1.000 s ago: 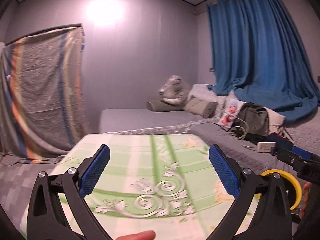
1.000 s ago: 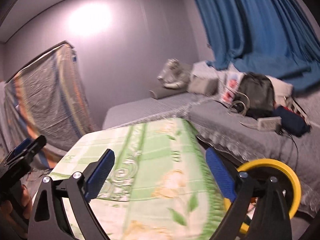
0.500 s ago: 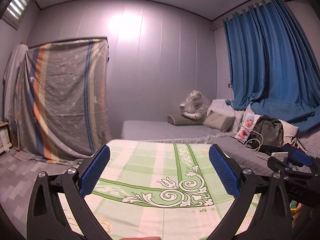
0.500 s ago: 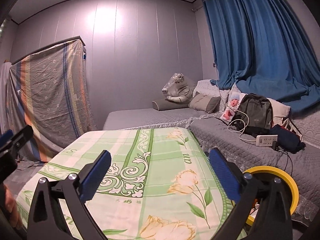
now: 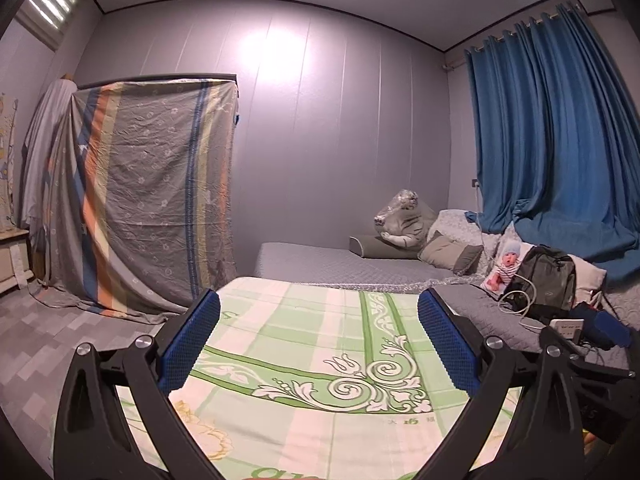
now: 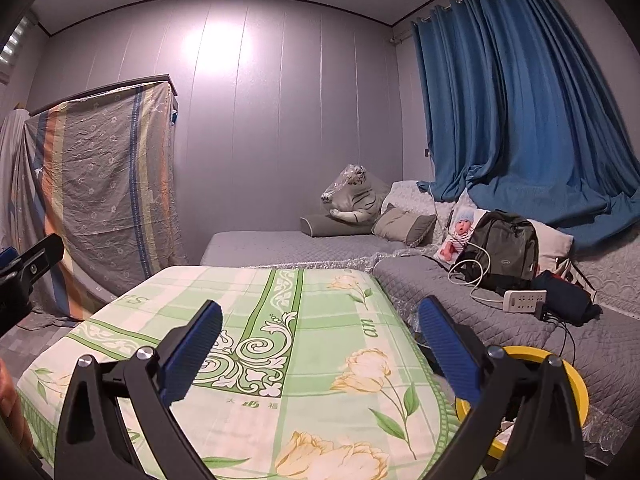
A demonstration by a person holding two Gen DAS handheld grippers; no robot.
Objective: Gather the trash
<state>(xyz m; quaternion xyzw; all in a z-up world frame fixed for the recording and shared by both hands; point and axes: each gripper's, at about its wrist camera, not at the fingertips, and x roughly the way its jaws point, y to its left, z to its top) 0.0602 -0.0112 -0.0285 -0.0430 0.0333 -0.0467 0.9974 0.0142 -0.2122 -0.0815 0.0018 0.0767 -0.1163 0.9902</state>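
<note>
My left gripper (image 5: 318,340) is open and empty, held above a table covered with a green floral cloth (image 5: 312,360). My right gripper (image 6: 320,344) is also open and empty over the same cloth (image 6: 280,340). A yellow-rimmed bin (image 6: 576,392) stands by the table's right side, partly hidden behind my right finger; something pale shows inside it. No loose trash shows on the cloth. The right gripper's tip shows at the far right of the left wrist view (image 5: 580,352), and the left gripper's tip at the far left of the right wrist view (image 6: 32,264).
A grey bed (image 6: 300,244) lies beyond the table, with pillows, a plush tiger (image 6: 352,196), a backpack (image 6: 504,248), a power strip (image 6: 524,300) and cables. A blue curtain (image 6: 520,112) hangs at the right. A cloth-draped cabinet (image 5: 140,192) stands at the left.
Both grippers have tilted upward and steadied, so more of the wall and ceiling shows. Both stay open and empty.
</note>
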